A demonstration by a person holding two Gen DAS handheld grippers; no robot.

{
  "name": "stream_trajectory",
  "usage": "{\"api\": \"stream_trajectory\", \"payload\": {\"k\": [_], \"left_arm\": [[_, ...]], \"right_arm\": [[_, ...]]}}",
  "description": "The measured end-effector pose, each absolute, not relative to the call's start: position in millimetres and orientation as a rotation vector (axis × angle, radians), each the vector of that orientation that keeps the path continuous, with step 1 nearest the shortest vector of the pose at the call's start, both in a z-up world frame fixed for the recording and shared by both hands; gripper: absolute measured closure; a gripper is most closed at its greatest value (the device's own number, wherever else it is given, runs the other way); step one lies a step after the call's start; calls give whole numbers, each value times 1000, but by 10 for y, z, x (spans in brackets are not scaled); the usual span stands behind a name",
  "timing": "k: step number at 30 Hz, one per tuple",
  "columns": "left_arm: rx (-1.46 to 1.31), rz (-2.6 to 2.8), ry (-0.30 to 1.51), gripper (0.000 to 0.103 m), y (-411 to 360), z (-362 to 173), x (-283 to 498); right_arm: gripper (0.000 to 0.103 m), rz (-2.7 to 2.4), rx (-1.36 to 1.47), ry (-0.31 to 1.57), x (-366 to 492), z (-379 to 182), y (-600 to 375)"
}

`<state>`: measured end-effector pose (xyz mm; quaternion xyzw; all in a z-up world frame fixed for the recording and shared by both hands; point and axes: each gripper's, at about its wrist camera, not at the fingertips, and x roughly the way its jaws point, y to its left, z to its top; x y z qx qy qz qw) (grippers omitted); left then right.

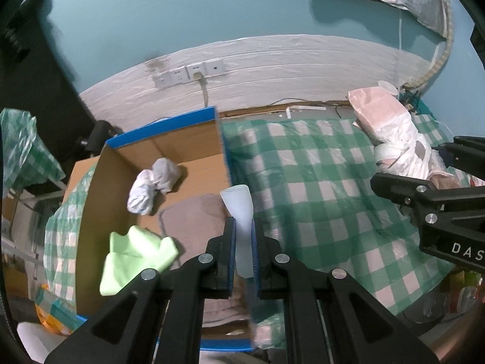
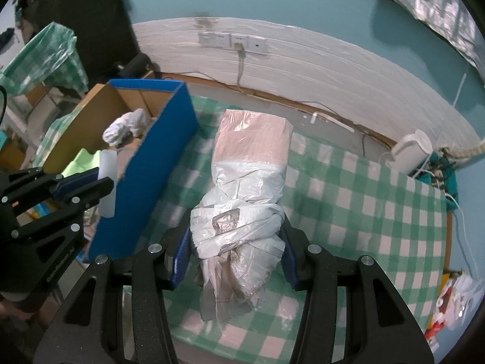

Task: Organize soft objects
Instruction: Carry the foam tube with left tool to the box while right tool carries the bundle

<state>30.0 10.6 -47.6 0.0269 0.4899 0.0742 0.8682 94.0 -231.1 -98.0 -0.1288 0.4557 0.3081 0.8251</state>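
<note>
My left gripper (image 1: pixel 243 248) is shut on a pale white squeeze tube (image 1: pixel 241 212), held over the right wall of a blue-edged cardboard box (image 1: pixel 163 127). The box holds a crumpled white cloth (image 1: pixel 153 185), a light green cloth (image 1: pixel 136 257) and a brown folded cloth (image 1: pixel 194 215). My right gripper (image 2: pixel 236 242) is shut on a plastic-wrapped pink and white bundle (image 2: pixel 245 188), carried above the green checked tablecloth (image 2: pixel 348 206). In the right wrist view the left gripper (image 2: pixel 100 182) with the tube (image 2: pixel 107 182) hangs beside the box (image 2: pixel 157 157). The bundle (image 1: pixel 391 130) and the right gripper (image 1: pixel 424 179) show at the right of the left wrist view.
A white wall panel with sockets (image 1: pixel 191 74) and a plugged cable runs behind the table. A white power strip (image 2: pixel 412 148) with cords sits at the far right table edge. Another checked cover (image 2: pixel 45 57) drapes furniture to the left. Red and white packaging (image 2: pixel 451 300) lies low at the right.
</note>
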Motion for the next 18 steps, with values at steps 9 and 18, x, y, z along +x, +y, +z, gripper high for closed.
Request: {"api": "stream_trajectory", "payload": {"k": [9, 18], "left_arm": [[8, 213, 1031, 93, 540, -544, 182], [-24, 269, 1041, 93, 916, -608, 93]], "right_arm": [[54, 730, -313, 953, 847, -928, -1803], [53, 796, -355, 967, 757, -967, -1323]]}}
